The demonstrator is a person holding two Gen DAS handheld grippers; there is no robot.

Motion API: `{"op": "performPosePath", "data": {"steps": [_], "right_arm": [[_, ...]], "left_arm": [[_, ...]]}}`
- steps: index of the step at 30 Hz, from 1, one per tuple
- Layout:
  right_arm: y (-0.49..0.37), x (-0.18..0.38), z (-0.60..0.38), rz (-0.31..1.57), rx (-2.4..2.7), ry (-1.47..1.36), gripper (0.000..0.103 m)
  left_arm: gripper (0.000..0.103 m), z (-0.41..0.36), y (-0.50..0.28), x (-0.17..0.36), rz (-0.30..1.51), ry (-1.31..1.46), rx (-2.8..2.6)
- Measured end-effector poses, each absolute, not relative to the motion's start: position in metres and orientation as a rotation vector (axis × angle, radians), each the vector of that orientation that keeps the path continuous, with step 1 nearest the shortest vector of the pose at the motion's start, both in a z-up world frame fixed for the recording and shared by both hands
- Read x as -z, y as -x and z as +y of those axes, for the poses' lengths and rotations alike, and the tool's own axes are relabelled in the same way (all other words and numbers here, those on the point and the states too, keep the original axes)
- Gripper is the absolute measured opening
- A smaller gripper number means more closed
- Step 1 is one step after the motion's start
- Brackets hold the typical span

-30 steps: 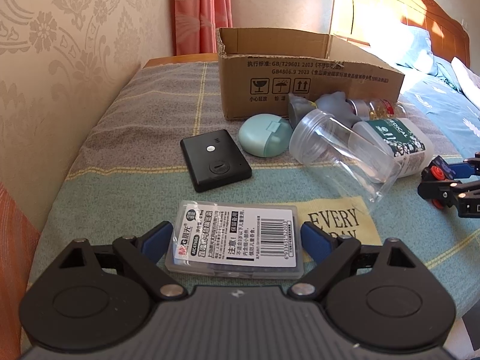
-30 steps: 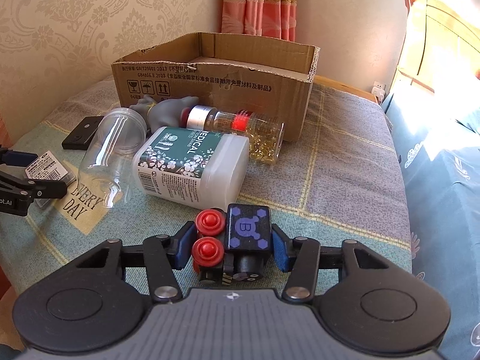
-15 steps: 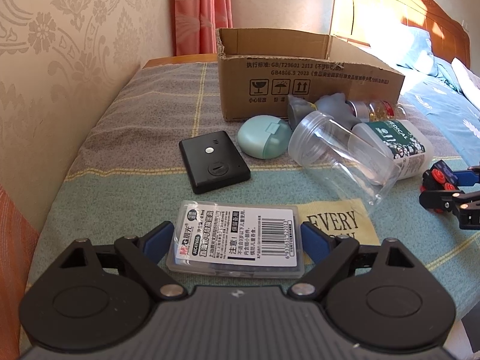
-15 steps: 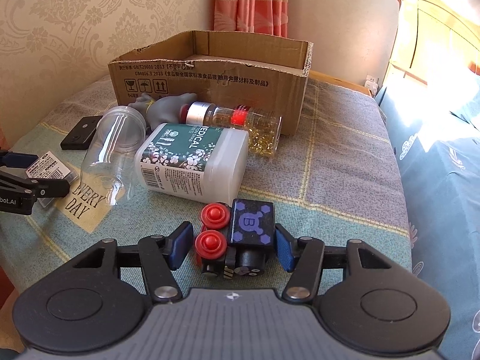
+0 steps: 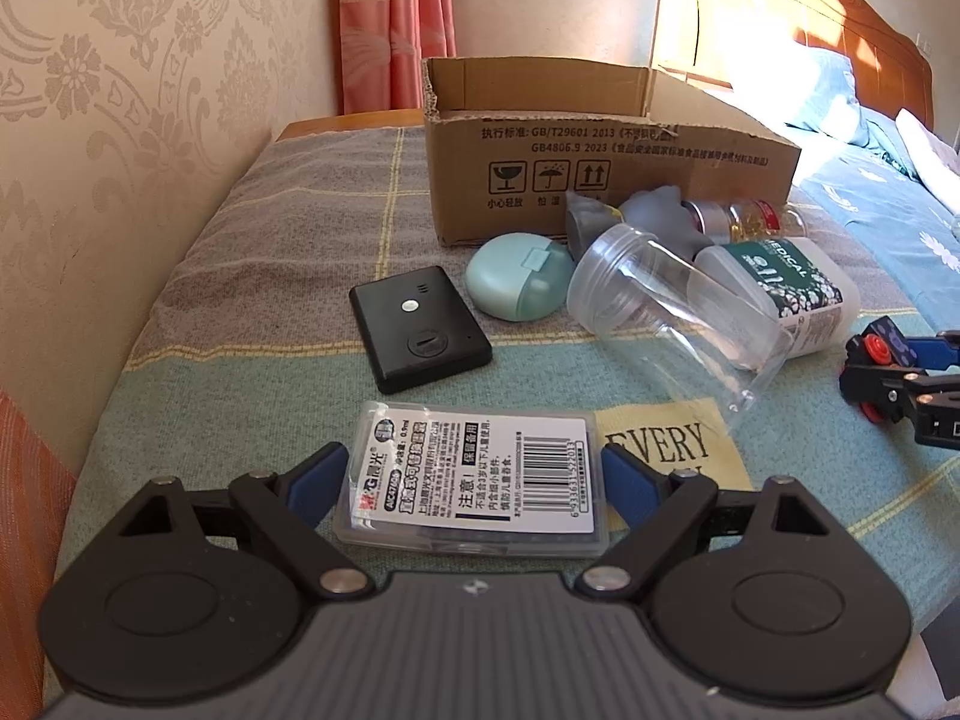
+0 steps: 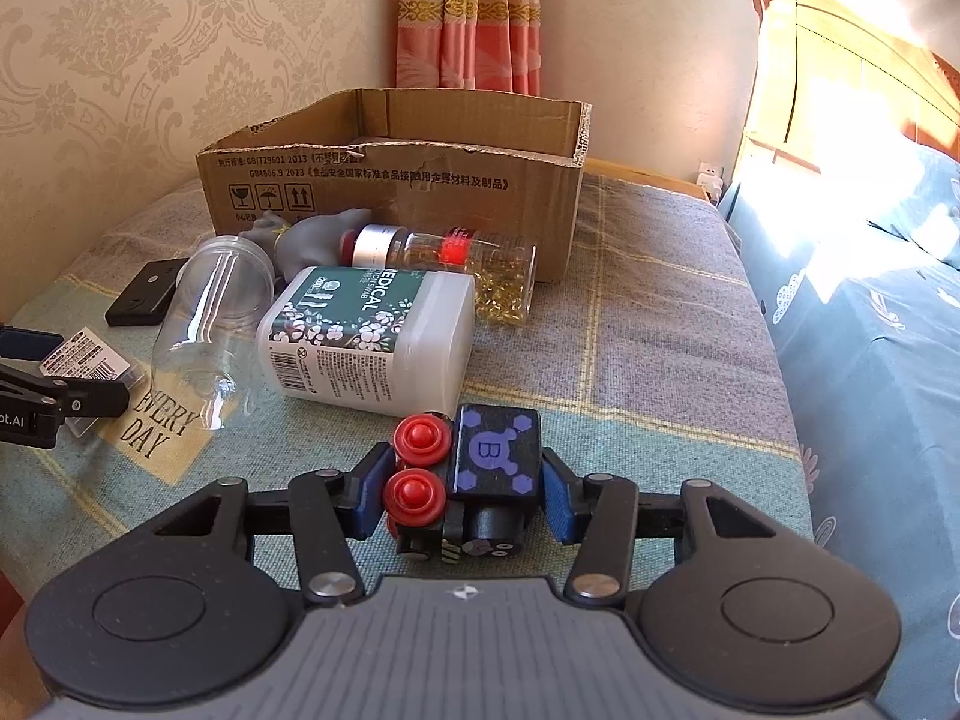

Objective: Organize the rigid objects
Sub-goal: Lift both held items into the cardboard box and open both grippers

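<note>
- The right gripper (image 6: 459, 495) is clamped on a small black toy block (image 6: 474, 480) with two red knobs on its left and a purple "B" on top. The toy sits at the near edge of the bedspread (image 6: 660, 330), just in front of the white bottle.
- The left gripper (image 5: 474, 474) stands wide around a flat clear case (image 5: 474, 474) lying at the near left of the spread. Its blue pads are just at the case's short ends, and I cannot tell whether they press on it.
- My reading is that the step in hand is picking up, one item per hand. Next comes lifting each and carrying it to the far cardboard box (image 6: 396, 180), clearing its torn rim before letting go.
- The case's label carries Chinese print, a barcode and an M&G-style logo.
- The white bottle (image 6: 366, 342), on its side, reads "MEDICAL" on a dark green floral label.
- A clear empty jar (image 5: 666, 312) lies tipped just left of that bottle.
- Behind it lies a capsule bottle (image 6: 444, 264) with a silver cap, holding yellow beads.
- The box front shows "GB/T29601 2013", "GB4806.9 2023" and fragile, keep-dry and this-way-up symbols.
- A cloth patch (image 5: 660, 450) reads "EVERY DAY".
- A black flat device (image 5: 420, 330) and a mint round case (image 5: 519, 282) lie left of the jar.
</note>
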State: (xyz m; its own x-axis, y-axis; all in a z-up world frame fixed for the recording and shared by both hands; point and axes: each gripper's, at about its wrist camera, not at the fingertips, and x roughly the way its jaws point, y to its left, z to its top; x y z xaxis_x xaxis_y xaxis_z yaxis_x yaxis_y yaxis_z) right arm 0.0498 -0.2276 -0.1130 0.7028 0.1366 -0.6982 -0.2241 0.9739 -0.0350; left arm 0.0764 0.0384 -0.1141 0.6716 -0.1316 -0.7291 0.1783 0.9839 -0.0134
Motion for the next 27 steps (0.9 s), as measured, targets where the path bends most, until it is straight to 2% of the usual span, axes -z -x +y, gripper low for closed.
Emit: {"op": "performPosePath", "data": {"steps": [14, 27], "right_arm": [[-0.053, 0.084, -0.237, 0.803, -0.278, 0.157, 0.056], [-0.086, 0.02, -0.237, 0.694, -0.34, 0.207, 0.056]], "left_arm": [[0.089, 0.033, -0.077, 0.074, 0.823, -0.074, 0.283], [0.089, 0.023, -0.107, 0.021, 0.708, -0.068, 0.278]]}}
